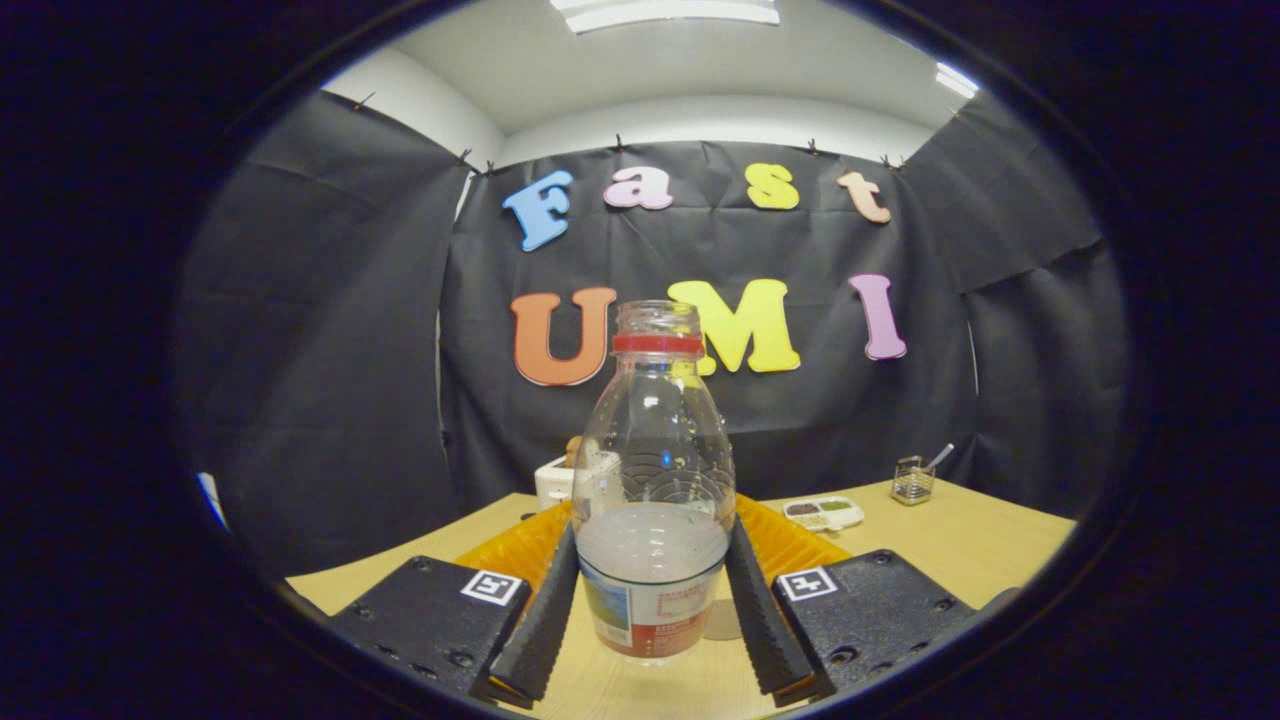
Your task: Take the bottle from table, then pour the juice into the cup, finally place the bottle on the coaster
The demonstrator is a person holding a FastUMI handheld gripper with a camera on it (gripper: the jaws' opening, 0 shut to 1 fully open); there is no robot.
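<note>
Tool (pixel 652 600) fingers tight on both sides of upright open bottle (pixel 653 480), orange tray (pixel 790 545) behind.

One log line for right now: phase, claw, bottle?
phase: grasp | claw: shut on bottle, both fingers at label height | bottle: upright, uncapped, part full | behind: orange tray
</note>
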